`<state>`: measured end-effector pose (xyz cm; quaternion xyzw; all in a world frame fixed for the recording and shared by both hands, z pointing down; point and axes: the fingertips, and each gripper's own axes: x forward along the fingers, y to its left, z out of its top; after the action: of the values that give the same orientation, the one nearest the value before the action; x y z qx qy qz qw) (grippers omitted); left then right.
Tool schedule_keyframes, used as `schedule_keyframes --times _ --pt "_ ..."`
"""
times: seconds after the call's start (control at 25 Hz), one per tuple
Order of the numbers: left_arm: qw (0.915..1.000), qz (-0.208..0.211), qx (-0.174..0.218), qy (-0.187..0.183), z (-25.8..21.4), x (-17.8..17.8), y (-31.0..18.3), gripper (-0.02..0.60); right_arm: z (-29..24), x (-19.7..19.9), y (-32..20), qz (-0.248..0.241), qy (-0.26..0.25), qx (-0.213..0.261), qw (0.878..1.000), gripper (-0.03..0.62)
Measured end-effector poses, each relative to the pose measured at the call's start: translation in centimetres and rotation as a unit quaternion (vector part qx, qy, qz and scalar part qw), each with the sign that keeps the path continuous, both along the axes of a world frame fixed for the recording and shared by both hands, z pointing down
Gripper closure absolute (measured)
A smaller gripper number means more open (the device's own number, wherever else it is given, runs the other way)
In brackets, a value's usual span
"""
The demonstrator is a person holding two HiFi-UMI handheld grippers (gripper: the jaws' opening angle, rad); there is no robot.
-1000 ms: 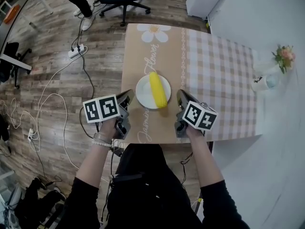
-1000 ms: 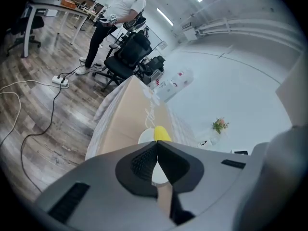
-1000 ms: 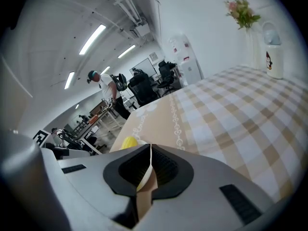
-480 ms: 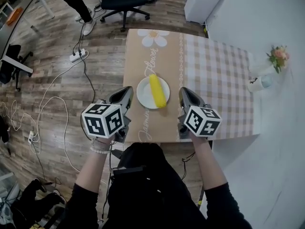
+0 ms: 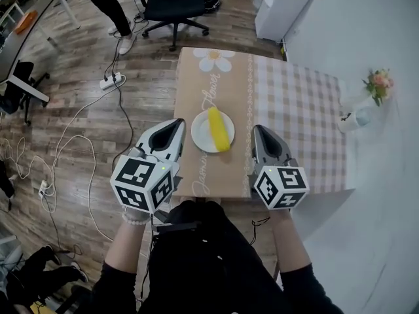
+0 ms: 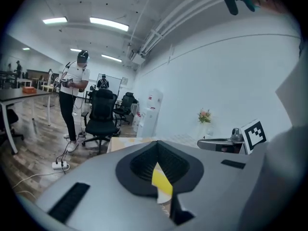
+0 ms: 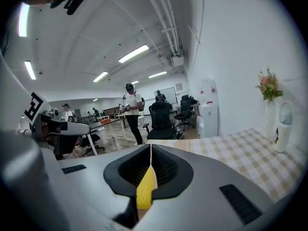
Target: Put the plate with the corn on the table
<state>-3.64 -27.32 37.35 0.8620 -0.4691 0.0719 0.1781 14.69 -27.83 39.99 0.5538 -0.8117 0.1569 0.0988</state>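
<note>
The plate with the corn sat on the tabletop. The job looked done, with the left gripper and right gripper both clenched and empty.

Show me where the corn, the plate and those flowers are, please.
corn [image 5: 220,129], head view, middle of the yellow cob.
plate [image 5: 200,135], head view, bare white part left of the cob.
flowers [image 5: 378,82], head view, the pink blooms.
</note>
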Motion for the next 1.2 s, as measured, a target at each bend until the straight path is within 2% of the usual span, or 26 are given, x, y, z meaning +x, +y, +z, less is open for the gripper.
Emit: schedule_keyframes --times 0.24,0.44,0.68,1.2 --pt "0.9978 -0.005 0.058 -0.031 -3.4 -0.7 1.1 0.569 -3.5 -0.7 1.6 -0.017 0.033 0.054 0.998 0.551" --pt "0.9945 0.004 0.09 -0.054 -5.2 -0.4 2.6 0.569 -6.7 -1.0 2.8 -0.025 0.06 0.105 0.992 0.551" --pt "0.9944 -0.018 0.1 -0.029 -6.7 -0.9 3.8 0.569 -8.7 -1.3 3.8 -0.026 0.059 0.141 0.988 0.551" --pt "0.9922 -0.032 0.111 -0.047 -6.7 -1.6 4.1 0.569 -10.1 -1.5 4.6 -0.028 0.056 0.159 0.985 0.553"
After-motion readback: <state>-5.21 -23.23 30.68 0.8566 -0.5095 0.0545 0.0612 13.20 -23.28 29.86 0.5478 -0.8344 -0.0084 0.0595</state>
